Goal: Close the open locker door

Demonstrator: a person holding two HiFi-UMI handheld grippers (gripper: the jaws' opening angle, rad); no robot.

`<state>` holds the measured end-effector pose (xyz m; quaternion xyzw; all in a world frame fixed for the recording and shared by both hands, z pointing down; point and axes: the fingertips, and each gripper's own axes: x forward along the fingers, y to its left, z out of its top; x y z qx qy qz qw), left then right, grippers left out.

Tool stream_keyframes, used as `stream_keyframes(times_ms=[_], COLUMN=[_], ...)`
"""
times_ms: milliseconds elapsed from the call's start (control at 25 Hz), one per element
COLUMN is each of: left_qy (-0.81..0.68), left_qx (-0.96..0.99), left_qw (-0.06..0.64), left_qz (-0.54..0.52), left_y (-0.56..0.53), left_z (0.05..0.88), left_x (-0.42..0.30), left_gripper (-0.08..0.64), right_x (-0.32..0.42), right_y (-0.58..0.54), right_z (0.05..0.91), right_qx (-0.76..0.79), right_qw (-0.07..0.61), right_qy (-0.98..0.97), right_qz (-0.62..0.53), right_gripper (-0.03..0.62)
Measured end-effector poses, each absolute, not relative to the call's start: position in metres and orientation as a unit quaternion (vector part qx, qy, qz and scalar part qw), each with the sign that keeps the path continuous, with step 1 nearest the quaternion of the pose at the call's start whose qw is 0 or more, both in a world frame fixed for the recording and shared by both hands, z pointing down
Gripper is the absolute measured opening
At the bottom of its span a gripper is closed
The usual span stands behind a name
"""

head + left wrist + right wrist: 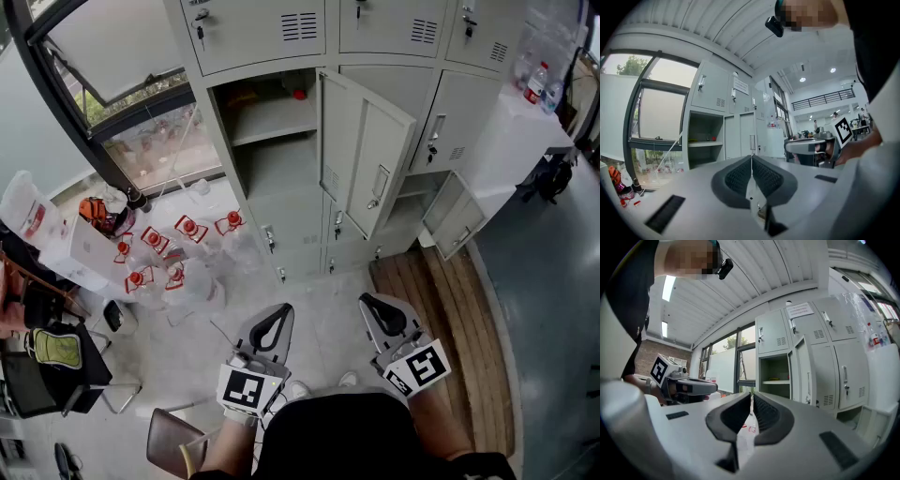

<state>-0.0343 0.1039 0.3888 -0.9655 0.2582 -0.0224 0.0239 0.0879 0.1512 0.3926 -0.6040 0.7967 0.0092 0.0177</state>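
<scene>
Your left hand-held gripper [275, 317] sits low in the head view, left of centre. Its jaws are pressed together with nothing between them. Your right hand-held gripper [381, 307] is just beside it, to the right, also closed and empty. Each carries a cube with a black-and-white square marker; the markers show patterns, not words.

The pale grey metal locker door [370, 155] stands swung out in the upper middle of the head view, well apart from both hand-held grippers. To its left is the open compartment [272, 141]. On that compartment's shelf lie a small red object [298, 94] and something orange [246, 97]; you cannot tell what either is.

A white paper notice [799, 310] is stuck on an upper locker in the right gripper view, its print too small to read.

On the floor at the left of the head view stands a cluster of clear plastic bottles with red caps and red labels [155, 253]; their writing is illegible. A clear bottle with a red label [536, 82] stands on the white cabinet at the upper right. A smaller lower locker door [453, 217] also hangs open at centre right.
</scene>
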Motion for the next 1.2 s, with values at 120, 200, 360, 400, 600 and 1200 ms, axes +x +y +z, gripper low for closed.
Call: stream_keyframes(times_ms=[120, 200, 360, 400, 600, 1200], left_qy=[0.261, 0.264, 0.272, 0.276, 0.295, 0.281], left_qx=[-0.965, -0.964, -0.961, -0.96, -0.954, -0.957], left_qw=[0.023, 0.024, 0.027, 0.027, 0.03, -0.008], left_qz=[-0.023, -0.024, -0.028, -0.029, -0.037, -0.071], left_y=[0.105, 0.105, 0.104, 0.104, 0.1, 0.01], left_z=[0.388, 0.388, 0.388, 0.388, 0.391, 0.418], left_x=[-0.024, -0.017, -0.003, 0.0, 0.015, 0.011], left_gripper=[0.025, 0.023, 0.023, 0.025, 0.023, 0.025], right_x=[0.098, 0.104, 0.118, 0.123, 0.15, 0.154], right_y=[0.151, 0.15, 0.149, 0.149, 0.148, 0.063], right_z=[0.392, 0.393, 0.393, 0.393, 0.392, 0.397], right_qx=[-0.602, -0.6, -0.595, -0.594, -0.591, -0.615], right_qw=[0.022, 0.025, 0.034, 0.04, 0.065, 0.061], right_qy=[0.798, 0.8, 0.803, 0.803, 0.804, 0.786], right_qz=[0.009, 0.008, 0.006, 0.005, -0.002, -0.003], right_gripper=[0.04, 0.04, 0.04, 0.041, 0.041, 0.041])
